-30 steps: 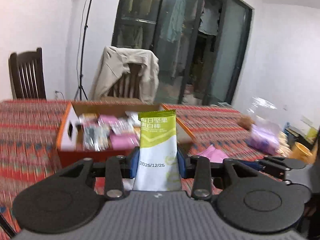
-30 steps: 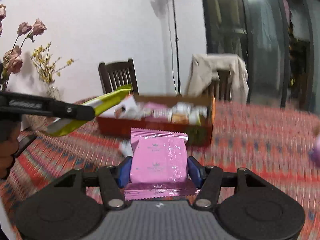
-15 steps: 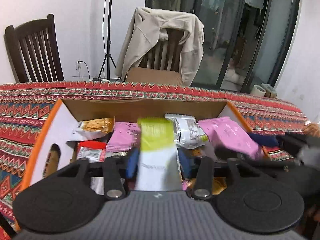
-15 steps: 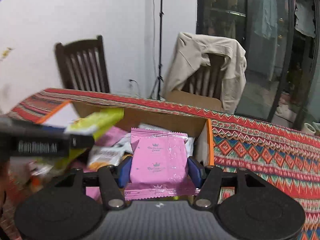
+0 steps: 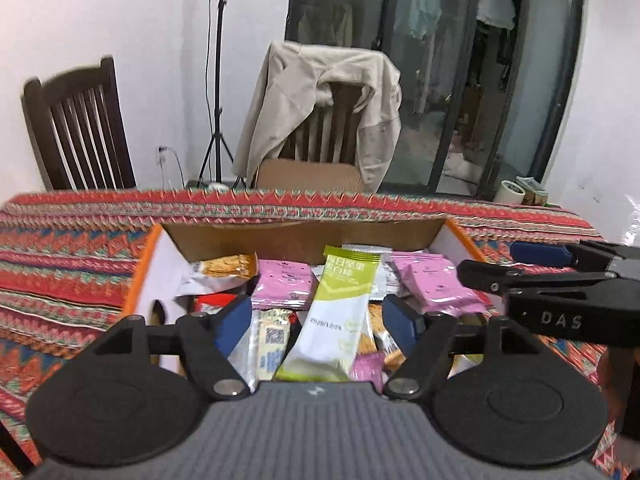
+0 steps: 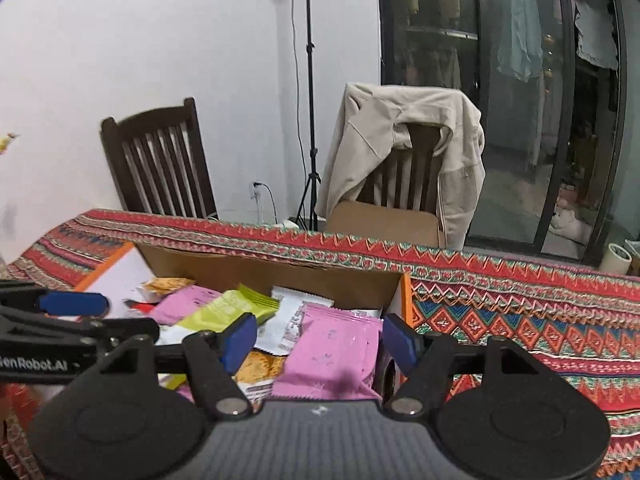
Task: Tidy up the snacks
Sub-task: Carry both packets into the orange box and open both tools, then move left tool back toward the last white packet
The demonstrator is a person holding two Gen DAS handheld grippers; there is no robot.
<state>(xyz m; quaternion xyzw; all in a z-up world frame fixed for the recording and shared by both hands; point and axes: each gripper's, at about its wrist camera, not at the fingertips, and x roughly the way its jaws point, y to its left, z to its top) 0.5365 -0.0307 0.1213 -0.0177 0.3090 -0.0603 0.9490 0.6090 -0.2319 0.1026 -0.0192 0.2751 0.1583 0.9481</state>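
- your left tool (image 5: 316,320) is opening over the cardboard box (image 5: 296,240) on the table (image 5: 68,264); the green bar packet (image 5: 336,320) sits loose between the pads, so let it drop flat onto the pile.
- your right tool (image 6: 316,342) is opening too, at the box's right end; the pink packet (image 6: 332,356) lies between its pads, no longer gripped.
- spread both sets of jaws fully before you lift, or a pad may drag a wrapper out.
- the tools are close side by side; draw them apart as you back off.
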